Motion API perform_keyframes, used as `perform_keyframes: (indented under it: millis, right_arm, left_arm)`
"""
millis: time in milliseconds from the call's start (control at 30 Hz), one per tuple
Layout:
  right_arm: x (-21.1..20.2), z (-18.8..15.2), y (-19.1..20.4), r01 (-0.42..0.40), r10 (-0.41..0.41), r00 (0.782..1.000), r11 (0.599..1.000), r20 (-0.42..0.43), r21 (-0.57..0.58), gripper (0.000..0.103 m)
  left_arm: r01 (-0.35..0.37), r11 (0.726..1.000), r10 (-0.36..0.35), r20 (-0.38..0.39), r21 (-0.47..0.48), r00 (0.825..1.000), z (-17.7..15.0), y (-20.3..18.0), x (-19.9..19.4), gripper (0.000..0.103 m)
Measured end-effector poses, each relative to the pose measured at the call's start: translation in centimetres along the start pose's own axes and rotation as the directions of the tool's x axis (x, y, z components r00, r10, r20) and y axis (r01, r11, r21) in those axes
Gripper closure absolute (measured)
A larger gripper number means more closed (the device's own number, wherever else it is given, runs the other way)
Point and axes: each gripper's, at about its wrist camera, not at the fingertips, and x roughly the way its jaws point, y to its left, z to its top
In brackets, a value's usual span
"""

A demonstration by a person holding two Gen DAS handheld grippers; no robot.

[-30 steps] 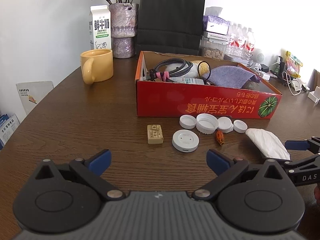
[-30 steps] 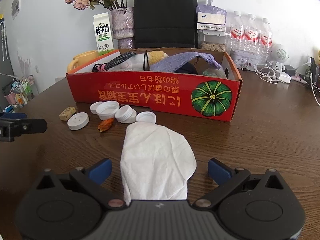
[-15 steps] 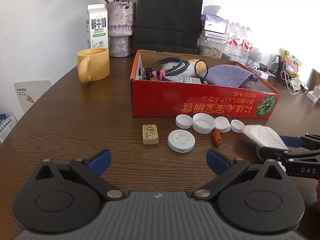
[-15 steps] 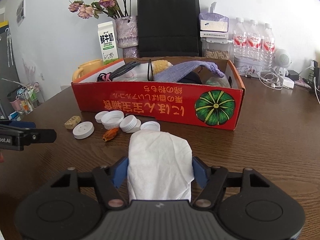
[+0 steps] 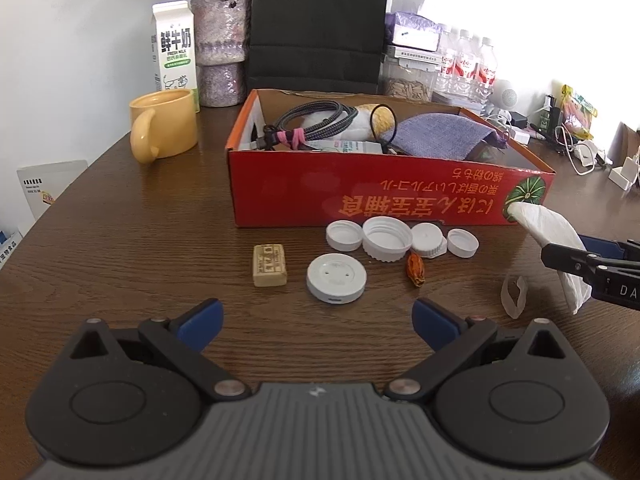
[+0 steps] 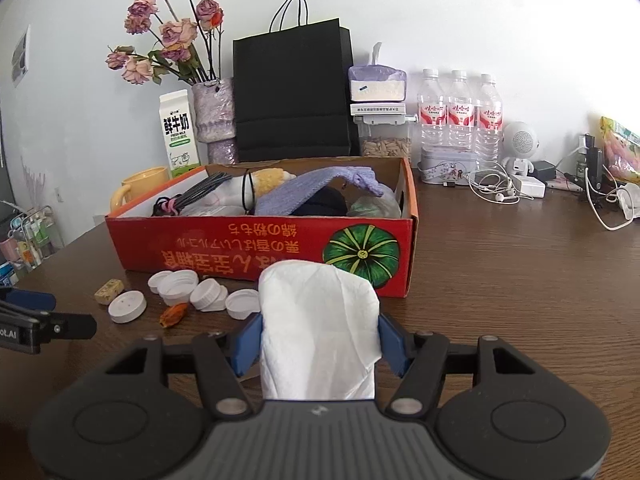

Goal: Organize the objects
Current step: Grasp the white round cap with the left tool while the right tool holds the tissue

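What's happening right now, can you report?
Right gripper closed on white tissue, lifted. Left gripper open, empty. Red box just ahead; caps on table, nothing blocking.

White caps (image 5: 387,238) before red box (image 5: 372,194)

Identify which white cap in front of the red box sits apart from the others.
The flat disc-shaped cap, beside the tan block; the other four caps cluster against the red box.

Four white bottle caps (image 5: 387,238) are counted before one red box (image 5: 360,196), with one white disc (image 5: 336,277), one tan block (image 5: 270,265) and one white tissue (image 6: 318,320). Three water bottles (image 6: 459,114), one yellow mug (image 5: 164,125) and one milk carton (image 5: 173,50) are seen.
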Motion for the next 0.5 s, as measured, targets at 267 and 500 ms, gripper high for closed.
perform_keyframes:
  millis: [267, 500]
  right_arm:
    - [0.2, -0.2, -0.5, -0.015, 0.015, 1.000, 1.000, 0.003, 0.028, 0.042]
    - [0.3, -0.2, -0.5, -0.036, 0.037, 0.999, 0.999, -0.004, 0.038, 0.042]
  left_arm:
    - [0.015, 1.000, -0.014, -0.047, 0.010, 0.999, 0.4, -1.4, 2.0, 0.034]
    - [-0.043, 0.999, 0.044, -0.039, 0.018, 0.998, 1.2, -2.2, 3.5, 0.045]
